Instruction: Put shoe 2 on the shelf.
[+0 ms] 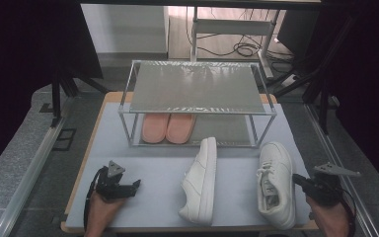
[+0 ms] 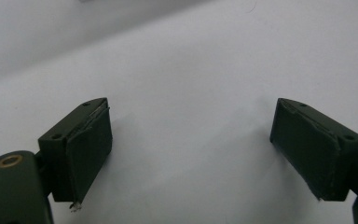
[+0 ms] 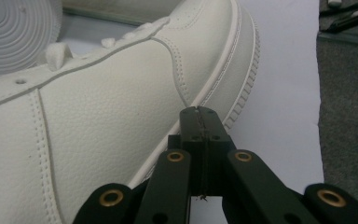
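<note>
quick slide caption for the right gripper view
Right claw shut, empty, beside a white sneaker on the pale mat.

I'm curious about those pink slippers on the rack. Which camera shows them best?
The high view: the pink slippers sit side by side on the lower shelf of the rack. The left gripper view looks at bare table, the right gripper view at a white shoe.

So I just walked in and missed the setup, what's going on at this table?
A person sits at the table with a hand-held gripper in each hand, and neither holds anything. The left gripper rests on the pale mat, jaws wide open. The right gripper, jaws shut, sits right beside the upright white leather sneaker. A second white sneaker lies on its side mid-mat. A pair of pink slippers sits on the lower shelf of the metal shoe rack.
</note>
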The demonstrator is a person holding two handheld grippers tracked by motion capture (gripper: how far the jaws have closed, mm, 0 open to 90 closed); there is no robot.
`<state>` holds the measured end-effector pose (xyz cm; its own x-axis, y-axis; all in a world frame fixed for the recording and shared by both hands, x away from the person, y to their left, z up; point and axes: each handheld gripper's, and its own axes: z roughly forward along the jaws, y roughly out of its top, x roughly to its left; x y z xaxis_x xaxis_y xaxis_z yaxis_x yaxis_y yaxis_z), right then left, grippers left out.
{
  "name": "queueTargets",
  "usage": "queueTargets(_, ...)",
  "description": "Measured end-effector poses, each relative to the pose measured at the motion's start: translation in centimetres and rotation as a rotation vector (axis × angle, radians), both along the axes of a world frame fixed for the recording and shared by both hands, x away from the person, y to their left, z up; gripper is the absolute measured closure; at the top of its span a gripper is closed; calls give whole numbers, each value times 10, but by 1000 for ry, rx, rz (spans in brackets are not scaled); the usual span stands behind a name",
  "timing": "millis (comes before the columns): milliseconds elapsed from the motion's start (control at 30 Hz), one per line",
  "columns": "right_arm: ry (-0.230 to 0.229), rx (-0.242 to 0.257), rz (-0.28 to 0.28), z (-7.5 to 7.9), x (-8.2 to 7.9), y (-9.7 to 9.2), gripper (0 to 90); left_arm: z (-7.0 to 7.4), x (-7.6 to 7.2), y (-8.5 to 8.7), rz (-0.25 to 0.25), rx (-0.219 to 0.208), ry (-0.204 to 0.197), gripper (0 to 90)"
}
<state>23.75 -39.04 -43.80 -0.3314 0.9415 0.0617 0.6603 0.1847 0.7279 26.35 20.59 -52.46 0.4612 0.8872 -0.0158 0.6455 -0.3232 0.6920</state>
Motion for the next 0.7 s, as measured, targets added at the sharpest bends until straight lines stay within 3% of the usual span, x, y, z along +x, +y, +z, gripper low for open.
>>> queueTargets(233,34,24,-51,-17,-1,-18,900,0,0,0,0,1,-1,133)
queueTargets(533,64,8,-80,-30,1,-25,900,0,0,0,0,0,-1,133)
queueTargets(700,88,31,-68,-42,7,-24,900,0,0,0,0,1,-2,134)
